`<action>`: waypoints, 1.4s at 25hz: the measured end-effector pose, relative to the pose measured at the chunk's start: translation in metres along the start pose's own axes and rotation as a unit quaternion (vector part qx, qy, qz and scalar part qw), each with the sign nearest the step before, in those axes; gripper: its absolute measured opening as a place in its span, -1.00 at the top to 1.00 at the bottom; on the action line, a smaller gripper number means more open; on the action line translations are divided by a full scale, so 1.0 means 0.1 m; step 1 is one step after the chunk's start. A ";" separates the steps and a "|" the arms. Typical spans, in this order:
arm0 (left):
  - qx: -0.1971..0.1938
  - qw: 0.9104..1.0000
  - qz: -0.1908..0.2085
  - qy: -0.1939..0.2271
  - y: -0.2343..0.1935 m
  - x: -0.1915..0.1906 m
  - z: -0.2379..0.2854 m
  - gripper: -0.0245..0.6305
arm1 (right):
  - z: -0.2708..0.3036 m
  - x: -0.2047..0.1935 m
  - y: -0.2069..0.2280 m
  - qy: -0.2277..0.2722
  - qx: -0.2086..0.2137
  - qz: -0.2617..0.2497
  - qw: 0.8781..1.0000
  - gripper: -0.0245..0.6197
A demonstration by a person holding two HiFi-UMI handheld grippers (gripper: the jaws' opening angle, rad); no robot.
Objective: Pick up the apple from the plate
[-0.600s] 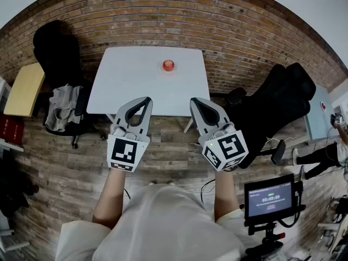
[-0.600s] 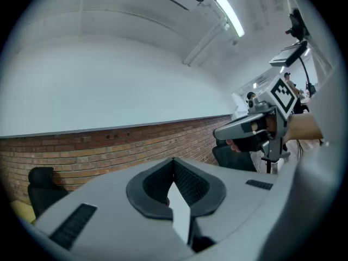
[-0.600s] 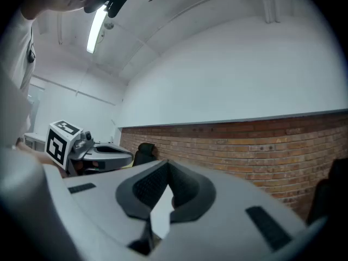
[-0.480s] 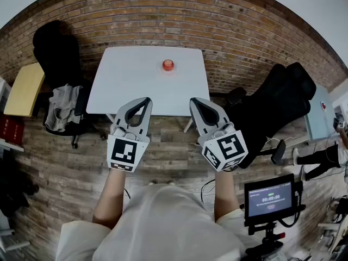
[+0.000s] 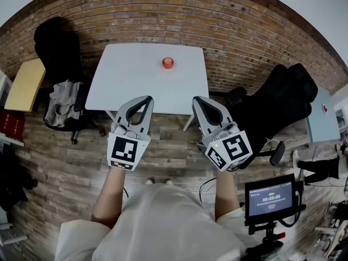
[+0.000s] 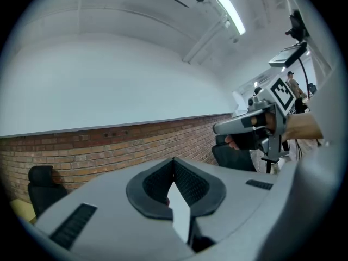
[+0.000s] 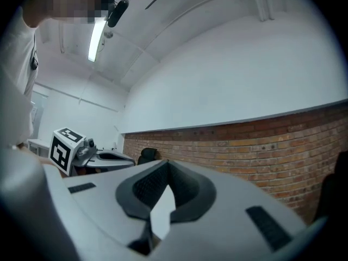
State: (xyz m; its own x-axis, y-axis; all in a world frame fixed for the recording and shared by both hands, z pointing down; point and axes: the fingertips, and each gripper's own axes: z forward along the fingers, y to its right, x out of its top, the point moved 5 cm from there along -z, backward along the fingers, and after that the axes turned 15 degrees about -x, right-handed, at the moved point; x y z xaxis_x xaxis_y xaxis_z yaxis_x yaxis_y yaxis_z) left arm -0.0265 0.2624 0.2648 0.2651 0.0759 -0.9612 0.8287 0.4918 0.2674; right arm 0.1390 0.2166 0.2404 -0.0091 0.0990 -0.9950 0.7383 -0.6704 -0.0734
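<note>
- While you hold both tongs level, where does the apple sit from them?
- Straight ahead and well apart. The apple (image 5: 168, 63) is toward the far side of the white table (image 5: 125, 86), near the brick wall (image 5: 163, 20). My left gripper (image 5: 145, 100) and right gripper (image 5: 198, 100) hang short of the table's near edge, over the plank floor (image 5: 70, 162).
- Which one is nearer?
- There's hardly any difference. It lies between the lines of the two grippers, perhaps a shade toward the left one. It's round, so I have no long axis to line up with. I judge either tongs could come at it from the near side.
- And the jaws?
- Both pairs are together with nothing between them. Each gripper view shows the pads meeting at the tip. They'd have to part before any grasp.
- Can you see the plate?
- From this height I can't make it out. It may be white on white under the fruit.
- What about the surface and the room?
- The tabletop looks smooth and flat. A black chair (image 5: 54, 42) stands to my left, another dark seat (image 5: 277, 99) to my right, and a monitor (image 5: 270, 199) on a stand sits close by on my right.
</note>
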 end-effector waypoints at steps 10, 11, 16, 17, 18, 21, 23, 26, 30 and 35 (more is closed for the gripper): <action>0.006 1.000 -0.010 -0.021 0.24 -0.08 0.07 0.91 | -0.11 -0.11 0.20 -0.009 0.022 0.011 1.000 0.92; 0.006 1.000 -0.010 -0.022 0.27 -0.08 0.09 0.91 | -0.13 -0.12 0.22 -0.010 0.023 0.013 1.000 0.92; 0.008 1.000 -0.017 -0.023 0.39 -0.09 0.16 0.91 | -0.22 -0.15 0.34 -0.015 0.029 0.015 0.999 0.92; 0.009 1.000 -0.017 -0.024 0.40 -0.09 0.18 0.91 | -0.23 -0.17 0.37 -0.018 0.029 0.013 0.999 0.92; 0.009 0.999 -0.018 -0.025 0.42 -0.10 0.20 0.91 | -0.23 -0.19 0.40 -0.020 0.027 0.013 0.999 0.92; 0.010 0.999 -0.019 -0.028 0.40 -0.11 0.27 0.91 | -0.22 -0.21 0.50 -0.020 0.022 0.016 0.999 0.92; 0.013 0.999 -0.020 -0.028 0.36 -0.12 0.30 0.91 | -0.20 -0.21 0.53 -0.015 0.022 0.018 0.999 0.92; 0.016 0.999 -0.021 -0.028 0.31 -0.15 0.36 0.91 | -0.14 -0.21 0.56 -0.012 0.026 0.015 0.999 0.92; 0.012 0.999 -0.027 -0.033 0.19 -0.27 0.50 0.91 | 0.03 -0.29 0.63 -0.017 0.030 0.021 0.999 0.92; 0.005 0.999 -0.032 -0.040 0.00 -0.40 0.65 0.91 | 0.23 -0.38 0.68 -0.021 0.022 0.034 0.999 0.92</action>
State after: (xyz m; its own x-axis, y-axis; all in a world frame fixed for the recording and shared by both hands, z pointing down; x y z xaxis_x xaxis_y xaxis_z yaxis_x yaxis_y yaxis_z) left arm -0.0052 0.2034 0.3073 0.2486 -0.0247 -0.9683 0.8505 0.4840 0.2060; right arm 0.1740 0.1500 0.2715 0.0112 0.0223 -0.9997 0.7077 -0.7065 -0.0078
